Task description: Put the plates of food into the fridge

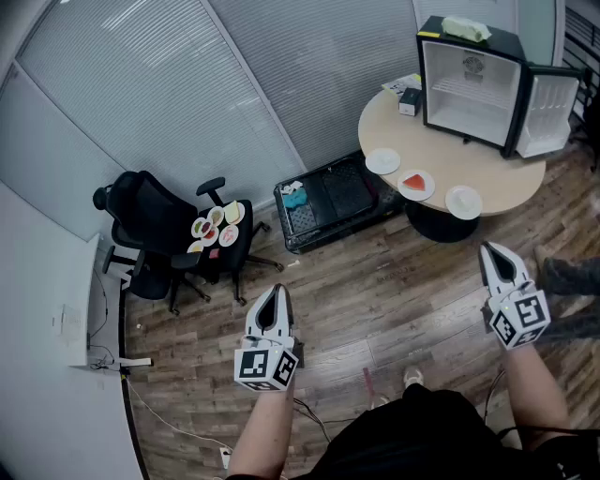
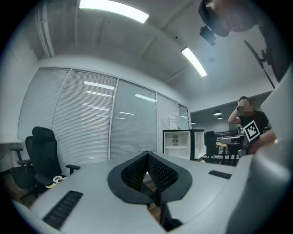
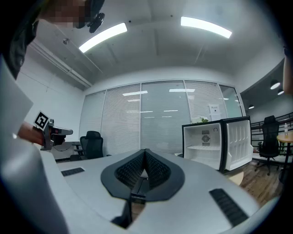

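L gripper (image 1: 275, 292) & R gripper (image 1: 489, 251) pressed together, empty; white round plates (image 1: 416, 184) on beige round desk (image 1: 380, 127) before open black mini-fridge (image 1: 464, 89).

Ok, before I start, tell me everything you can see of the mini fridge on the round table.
The mini fridge is a small black-cased box with a white interior, standing upright at the far side of the round wooden table. Its door is swung wide open to the right in the head view, showing white ribbed door shelves. Inside there is one shelf and a label on the back wall; no food shows. A pale green object lies on top.
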`<state>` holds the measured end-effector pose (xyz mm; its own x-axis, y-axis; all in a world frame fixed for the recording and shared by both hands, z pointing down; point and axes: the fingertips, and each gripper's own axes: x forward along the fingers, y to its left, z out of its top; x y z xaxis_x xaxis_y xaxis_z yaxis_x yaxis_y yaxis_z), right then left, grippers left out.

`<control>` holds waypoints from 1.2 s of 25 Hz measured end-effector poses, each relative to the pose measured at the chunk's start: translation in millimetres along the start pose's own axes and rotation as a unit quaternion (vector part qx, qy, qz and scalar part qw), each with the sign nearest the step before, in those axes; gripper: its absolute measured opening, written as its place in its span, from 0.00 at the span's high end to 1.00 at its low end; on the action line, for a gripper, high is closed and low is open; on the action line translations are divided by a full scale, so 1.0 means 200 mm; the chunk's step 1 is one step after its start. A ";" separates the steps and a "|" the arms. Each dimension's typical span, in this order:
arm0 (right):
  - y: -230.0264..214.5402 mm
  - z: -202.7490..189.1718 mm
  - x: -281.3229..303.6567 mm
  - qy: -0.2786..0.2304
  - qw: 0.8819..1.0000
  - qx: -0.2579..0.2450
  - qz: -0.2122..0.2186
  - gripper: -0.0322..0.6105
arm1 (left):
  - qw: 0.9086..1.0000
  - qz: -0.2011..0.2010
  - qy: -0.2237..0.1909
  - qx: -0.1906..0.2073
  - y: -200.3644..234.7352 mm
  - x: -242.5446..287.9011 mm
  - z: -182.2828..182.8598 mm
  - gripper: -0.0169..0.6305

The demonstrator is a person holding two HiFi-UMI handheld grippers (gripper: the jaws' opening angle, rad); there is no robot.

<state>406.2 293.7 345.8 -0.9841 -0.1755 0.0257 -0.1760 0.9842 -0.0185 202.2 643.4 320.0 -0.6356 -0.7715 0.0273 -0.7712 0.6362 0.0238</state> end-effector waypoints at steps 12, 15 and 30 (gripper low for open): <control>-0.26 -0.03 0.05 0.013 1.000 0.000 0.001 0.94 | 1.000 0.017 -0.002 0.001 -0.10 0.18 0.03 0.97; -0.32 -0.05 0.06 0.008 1.000 0.015 0.003 0.94 | 1.000 0.012 -0.004 0.008 -0.16 0.24 0.03 0.97; -0.51 -0.15 0.32 -0.007 1.000 0.010 -0.002 0.94 | 0.997 -0.061 -0.015 0.035 -0.20 0.80 -0.05 0.97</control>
<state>361.5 183.0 378.7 -0.9838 -0.1790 0.0128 -0.1794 0.9830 -0.0383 131.5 495.1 333.8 -0.5371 -0.8435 -0.0023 -0.8426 0.5366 -0.0457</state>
